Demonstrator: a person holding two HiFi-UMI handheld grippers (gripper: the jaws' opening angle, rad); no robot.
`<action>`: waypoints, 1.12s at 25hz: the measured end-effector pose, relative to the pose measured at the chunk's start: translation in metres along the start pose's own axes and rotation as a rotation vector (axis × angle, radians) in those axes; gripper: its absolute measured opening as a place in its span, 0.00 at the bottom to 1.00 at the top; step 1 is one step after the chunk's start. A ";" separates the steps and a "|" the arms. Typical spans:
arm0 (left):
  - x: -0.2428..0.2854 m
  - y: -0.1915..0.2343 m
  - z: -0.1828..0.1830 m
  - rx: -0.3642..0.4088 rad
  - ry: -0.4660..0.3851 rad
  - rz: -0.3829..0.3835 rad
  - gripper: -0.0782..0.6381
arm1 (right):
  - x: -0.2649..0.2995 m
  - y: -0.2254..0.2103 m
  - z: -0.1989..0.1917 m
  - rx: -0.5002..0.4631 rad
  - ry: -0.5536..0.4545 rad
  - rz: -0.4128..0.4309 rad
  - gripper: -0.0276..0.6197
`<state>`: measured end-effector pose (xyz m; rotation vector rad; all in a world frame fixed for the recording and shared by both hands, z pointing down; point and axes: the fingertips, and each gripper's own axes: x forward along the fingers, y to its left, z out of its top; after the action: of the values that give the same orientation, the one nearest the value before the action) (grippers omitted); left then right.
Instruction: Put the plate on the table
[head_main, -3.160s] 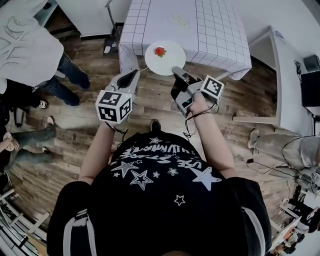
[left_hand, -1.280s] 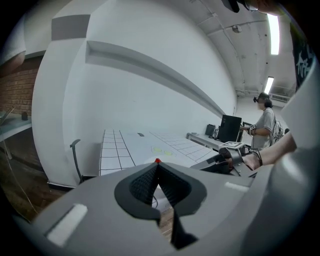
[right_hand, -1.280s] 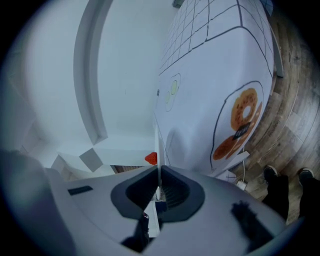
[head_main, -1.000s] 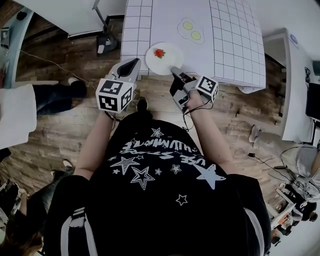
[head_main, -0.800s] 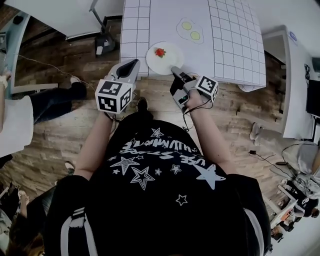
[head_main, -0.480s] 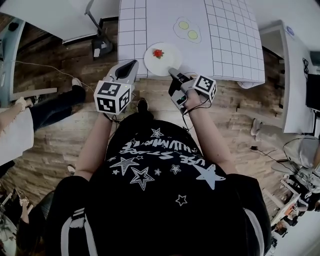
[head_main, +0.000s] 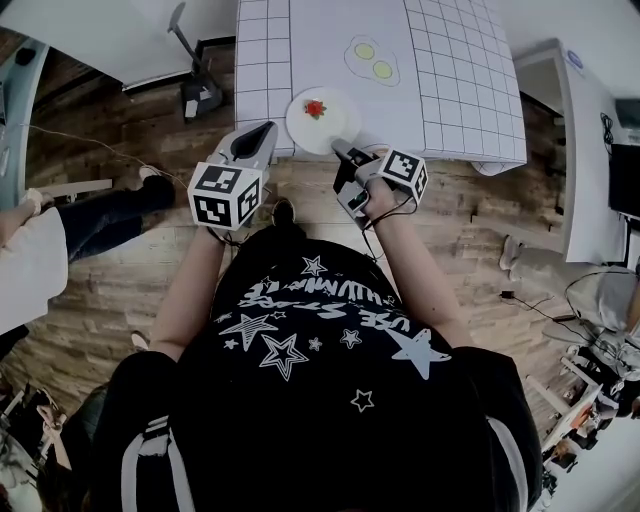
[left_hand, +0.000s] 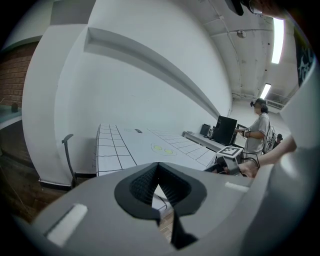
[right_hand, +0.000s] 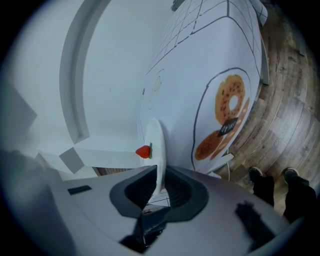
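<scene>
One round white plate (head_main: 326, 126), carrying one strawberry (head_main: 315, 108), sits face up and level over the near edge of the table (head_main: 460, 90); I cannot tell whether it touches. Of two grippers, the right hand-held gripper (head_main: 343, 152) clamps the plate's near rim. The left hand-held gripper (head_main: 264, 129) is closed on nothing, just beside the plate.

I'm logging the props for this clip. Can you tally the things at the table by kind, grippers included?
Plate: 1
Strawberry: 1
Fried-egg piece with two yolks: 1
Grippers: 2 (left gripper, right gripper)
Total: 5
</scene>
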<state>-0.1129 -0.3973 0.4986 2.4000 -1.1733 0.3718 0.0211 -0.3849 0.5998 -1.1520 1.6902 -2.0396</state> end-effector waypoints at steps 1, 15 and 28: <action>-0.001 -0.001 0.000 0.001 -0.001 0.001 0.12 | 0.000 0.001 -0.001 -0.007 0.009 0.002 0.13; -0.017 -0.012 -0.003 0.014 -0.020 0.027 0.12 | -0.004 -0.007 -0.003 0.021 0.019 0.020 0.21; -0.030 -0.022 -0.009 0.016 -0.030 0.057 0.12 | -0.009 -0.007 -0.008 -0.021 0.054 0.020 0.21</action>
<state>-0.1139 -0.3604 0.4873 2.3974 -1.2580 0.3656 0.0235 -0.3714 0.6028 -1.0913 1.7456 -2.0628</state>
